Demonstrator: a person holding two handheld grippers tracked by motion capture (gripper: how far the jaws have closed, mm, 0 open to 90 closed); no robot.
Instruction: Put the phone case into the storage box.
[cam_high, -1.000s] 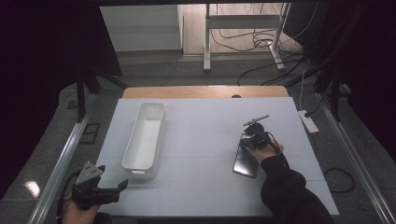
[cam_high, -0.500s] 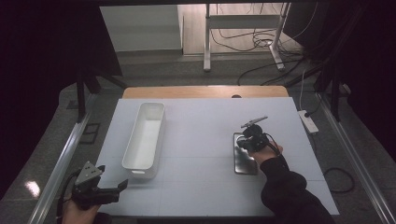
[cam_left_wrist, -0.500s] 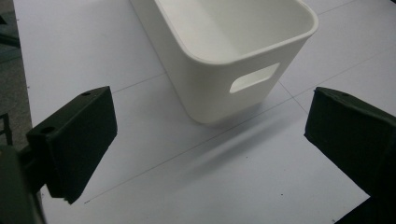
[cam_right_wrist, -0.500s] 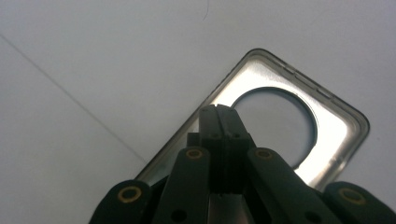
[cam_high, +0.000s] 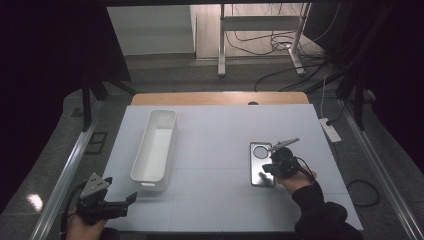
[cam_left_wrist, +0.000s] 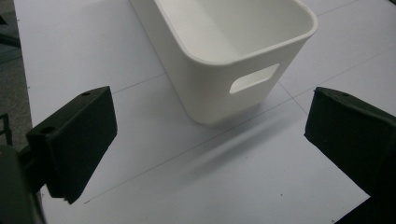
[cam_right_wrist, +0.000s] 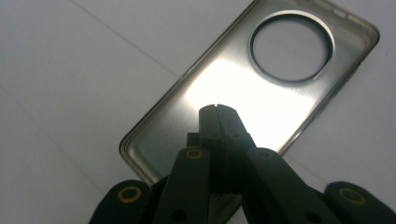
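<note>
A clear phone case (cam_high: 257, 176) with a round camera hole lies flat on the white table (cam_high: 215, 150), right of centre. My right gripper (cam_high: 268, 169) is shut, and its closed tips sit over the near half of the case (cam_right_wrist: 233, 88). In the right gripper view the two jaws (cam_right_wrist: 217, 112) meet with nothing between them. My left gripper (cam_high: 125, 202) stays open at the table's front left corner. It points at the near end of a long white bin (cam_high: 142, 150), whose handle slot shows between the wide-apart jaws (cam_left_wrist: 210, 140).
A wooden board (cam_high: 220, 98) runs along the table's far edge. A white power strip (cam_high: 329, 129) lies off the right side. Metal rails (cam_high: 70, 165) flank the table, and cables trail on the floor behind. The bin (cam_left_wrist: 224, 88) is hollow.
The phone case has turned from a slant to lie square with the table. My right gripper has shifted slightly right and toward the person. The left gripper has not moved.
</note>
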